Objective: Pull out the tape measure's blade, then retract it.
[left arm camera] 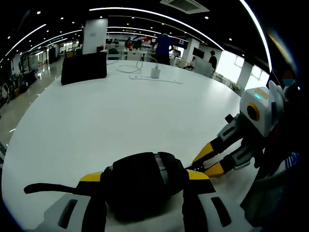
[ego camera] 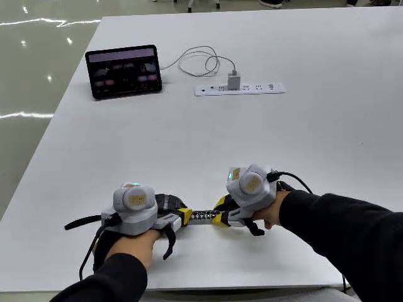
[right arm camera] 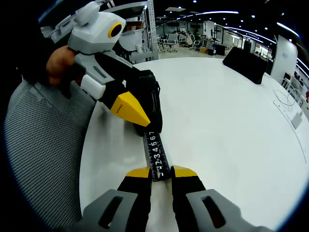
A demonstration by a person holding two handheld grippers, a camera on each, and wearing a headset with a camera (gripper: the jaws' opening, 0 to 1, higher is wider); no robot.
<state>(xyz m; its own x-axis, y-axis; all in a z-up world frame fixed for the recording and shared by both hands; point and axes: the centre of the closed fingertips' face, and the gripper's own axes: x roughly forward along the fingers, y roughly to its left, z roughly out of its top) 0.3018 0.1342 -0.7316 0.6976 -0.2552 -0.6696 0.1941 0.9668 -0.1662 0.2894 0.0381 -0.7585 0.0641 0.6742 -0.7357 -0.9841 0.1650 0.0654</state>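
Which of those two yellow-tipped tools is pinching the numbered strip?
The right tool, jaws shut on the black numbered tape blade; the left tool clamps the rounded black tape measure case instead.

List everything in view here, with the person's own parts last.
table: one, white, beneath everything
tablet: one, black, far left
power strip: one, white, far centre
charger: one, white, plugged into power strip
cable: one, white, looped behind charger
tape measure: one, black, near table edge
blade: one, black, drawn out of tape measure
left gripper: one, grey and yellow, shut on tape measure
right gripper: one, grey and yellow, shut on blade
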